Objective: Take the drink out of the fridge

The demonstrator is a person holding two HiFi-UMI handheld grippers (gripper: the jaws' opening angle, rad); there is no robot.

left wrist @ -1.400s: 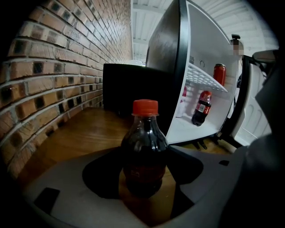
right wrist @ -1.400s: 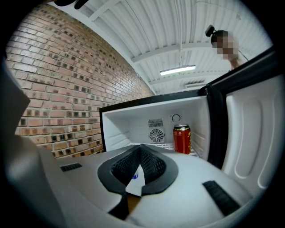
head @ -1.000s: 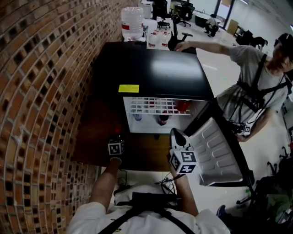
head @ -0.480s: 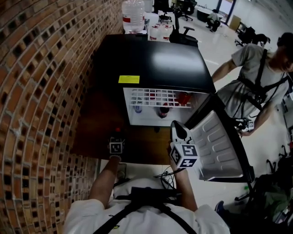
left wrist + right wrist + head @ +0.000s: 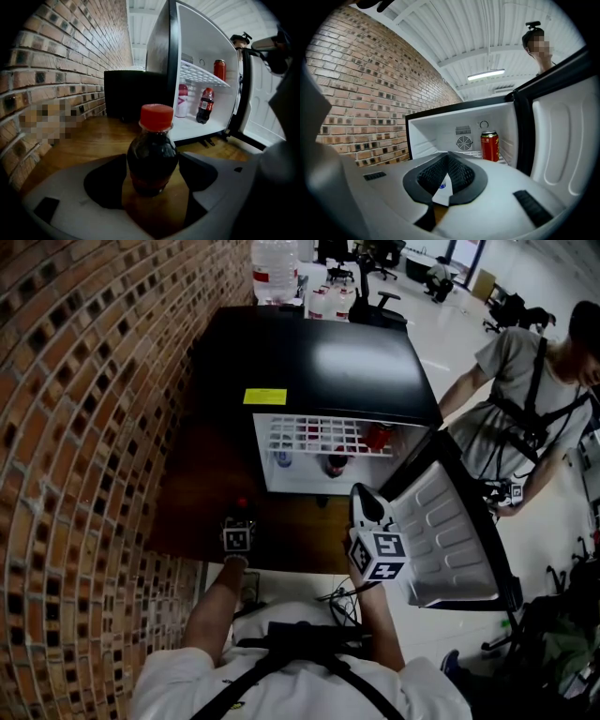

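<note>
A small dark cola bottle [image 5: 152, 154] with a red cap [image 5: 242, 505] stands upright on the wooden surface [image 5: 291, 540] in front of the fridge [image 5: 319, 381]. My left gripper [image 5: 240, 518] [image 5: 152, 165] sits around the bottle; its jaws are opening and the pads no longer press on it. My right gripper [image 5: 362, 500] [image 5: 448, 157] hovers by the open door [image 5: 441, 540], shut and empty, pointing into the fridge. Inside remain a red can [image 5: 377, 437] [image 5: 490, 146], another cola bottle [image 5: 335, 465] [image 5: 205, 105] and a pale bottle [image 5: 282, 459] [image 5: 182, 100].
A brick wall [image 5: 84, 427] runs close along the left. A person [image 5: 525, 390] stands right of the open door. A large water jug [image 5: 274, 259] and small bottles stand behind the fridge. Cables [image 5: 337, 601] lie at the wooden surface's near edge.
The person on the right has pulled the arm back from the fridge top. The left gripper and the bottle stay in the same spot; the right gripper has barely moved.
</note>
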